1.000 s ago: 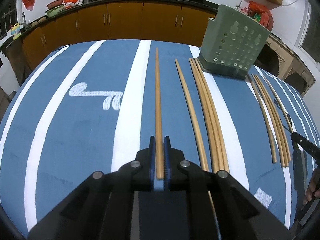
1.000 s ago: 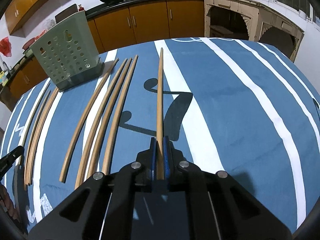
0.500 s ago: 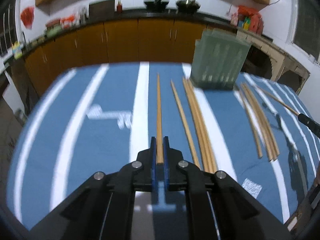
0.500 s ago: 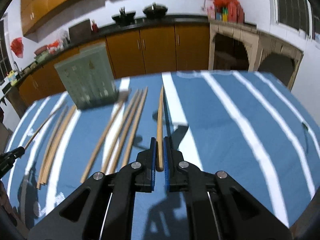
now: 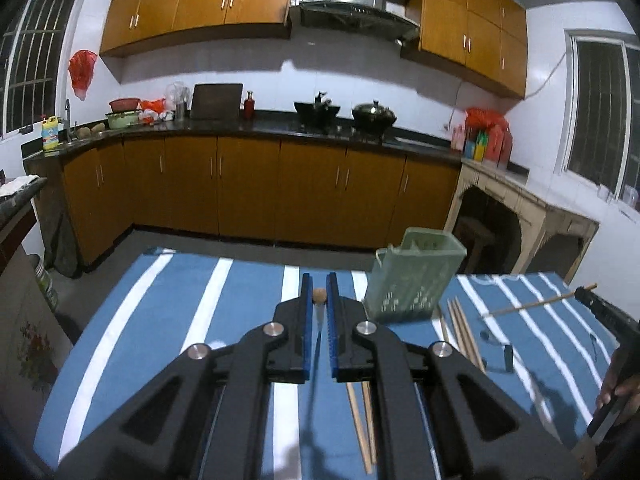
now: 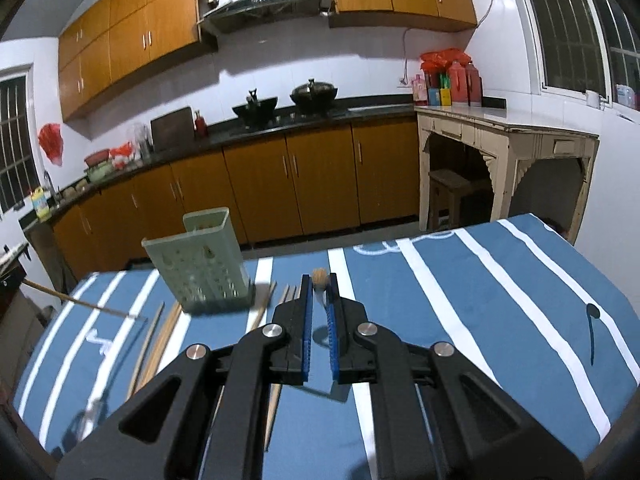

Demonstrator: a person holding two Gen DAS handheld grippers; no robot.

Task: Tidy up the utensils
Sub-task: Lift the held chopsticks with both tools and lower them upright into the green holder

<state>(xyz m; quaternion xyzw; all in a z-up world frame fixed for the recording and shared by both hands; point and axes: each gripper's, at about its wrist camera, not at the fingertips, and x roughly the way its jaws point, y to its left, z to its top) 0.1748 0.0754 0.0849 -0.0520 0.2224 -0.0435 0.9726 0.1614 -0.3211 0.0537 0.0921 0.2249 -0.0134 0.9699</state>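
My left gripper [image 5: 319, 285] is shut on a wooden chopstick [image 5: 319, 294], seen end-on between the blue pads, held above the table. My right gripper [image 6: 319, 292] is likewise shut on a second chopstick [image 6: 319, 277], also pointing straight ahead. A green perforated holder [image 5: 412, 280] stands upright at the table's far edge, ahead and right of the left gripper and ahead and left of the right one [image 6: 200, 264]. Several loose chopsticks [image 5: 460, 328] [image 6: 160, 336] lie on the cloth near the holder. The right gripper's chopstick [image 5: 536, 304] also shows in the left wrist view.
The blue cloth with white stripes [image 5: 160, 320] covers the table [image 6: 500, 300]. A person's hand [image 5: 616, 384] shows at the right edge. Behind the table run brown kitchen cabinets [image 5: 240, 196], and a pale side table [image 6: 500, 148] stands at the right.
Both grippers have risen and tilted up, lifting their chopsticks off the cloth. The table has dropped low in both views and the kitchen wall now fills them.
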